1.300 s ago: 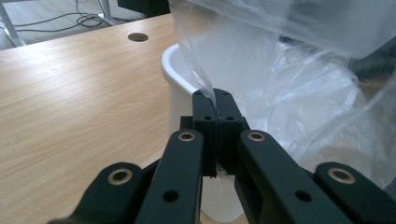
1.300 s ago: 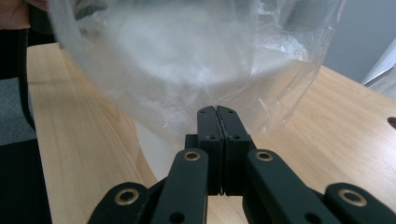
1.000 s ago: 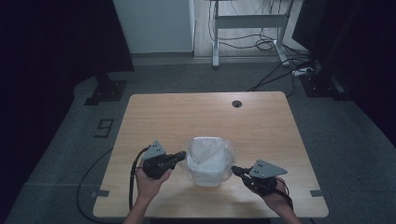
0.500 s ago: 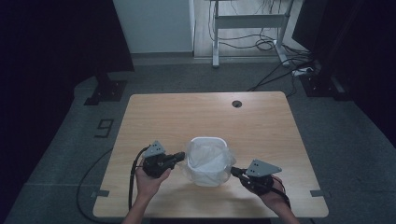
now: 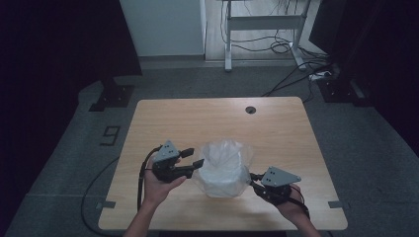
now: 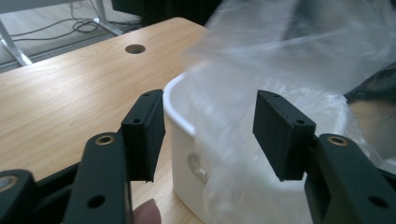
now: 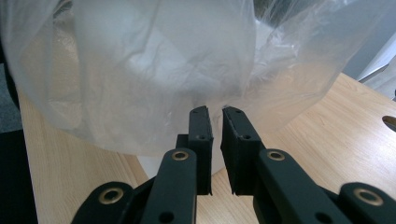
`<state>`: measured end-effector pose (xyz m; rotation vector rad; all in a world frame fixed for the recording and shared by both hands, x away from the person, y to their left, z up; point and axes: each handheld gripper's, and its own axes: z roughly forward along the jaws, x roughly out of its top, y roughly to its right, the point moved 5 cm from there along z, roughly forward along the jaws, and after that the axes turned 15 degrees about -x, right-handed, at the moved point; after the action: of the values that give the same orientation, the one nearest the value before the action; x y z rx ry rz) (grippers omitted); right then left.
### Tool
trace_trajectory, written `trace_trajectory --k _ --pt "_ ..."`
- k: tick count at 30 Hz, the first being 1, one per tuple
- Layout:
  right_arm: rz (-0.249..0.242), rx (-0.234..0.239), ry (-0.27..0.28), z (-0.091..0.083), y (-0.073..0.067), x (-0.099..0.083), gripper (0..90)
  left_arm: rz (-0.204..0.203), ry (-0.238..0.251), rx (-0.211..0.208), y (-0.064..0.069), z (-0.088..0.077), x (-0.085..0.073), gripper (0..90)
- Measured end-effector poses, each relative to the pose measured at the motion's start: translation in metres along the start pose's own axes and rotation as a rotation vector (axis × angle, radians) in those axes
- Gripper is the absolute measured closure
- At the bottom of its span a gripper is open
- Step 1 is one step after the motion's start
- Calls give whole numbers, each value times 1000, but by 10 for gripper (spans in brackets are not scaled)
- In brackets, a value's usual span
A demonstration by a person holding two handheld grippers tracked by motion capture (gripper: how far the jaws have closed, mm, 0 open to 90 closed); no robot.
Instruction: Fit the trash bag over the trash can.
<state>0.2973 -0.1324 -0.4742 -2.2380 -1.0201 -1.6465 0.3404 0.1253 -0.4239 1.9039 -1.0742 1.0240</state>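
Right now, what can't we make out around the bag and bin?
- Inside of the white bin: left gripper view, veiled by the plastic bag; contents unreadable.
- Right tongs: right gripper view, nearly closed at the bag's edge; whether film is pinched is unclear.
- Left tongs: high view, too small to judge contact with the bag; in the left gripper view they have just been opening, bag film between them.
- Bin's base: right gripper view, bag covers it.

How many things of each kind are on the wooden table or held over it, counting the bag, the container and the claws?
Clear plastic bag: 1
White container: 1
Claws: 2, the left claw with open jaws and the right claw with jaws nearly closed at the bag
Total: 4
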Motion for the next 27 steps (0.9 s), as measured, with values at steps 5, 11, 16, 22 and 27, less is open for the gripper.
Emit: trace_trajectory --k 5,11,16,22,27 --pt "-1 2 -2 0 0 0 802 11 -24 -19 -5 10 11 593" --pt "72 15 34 -8 8 1 505 -27 0 2 -13 12 11 847" --pt "144 3 90 -24 22 10 457 -30 12 24 -13 10 9 879" --pt "158 -4 149 -29 29 37 434 -35 15 35 -13 8 9 881" --pt "142 -42 147 -17 29 58 433 -29 15 33 -13 7 9 878"
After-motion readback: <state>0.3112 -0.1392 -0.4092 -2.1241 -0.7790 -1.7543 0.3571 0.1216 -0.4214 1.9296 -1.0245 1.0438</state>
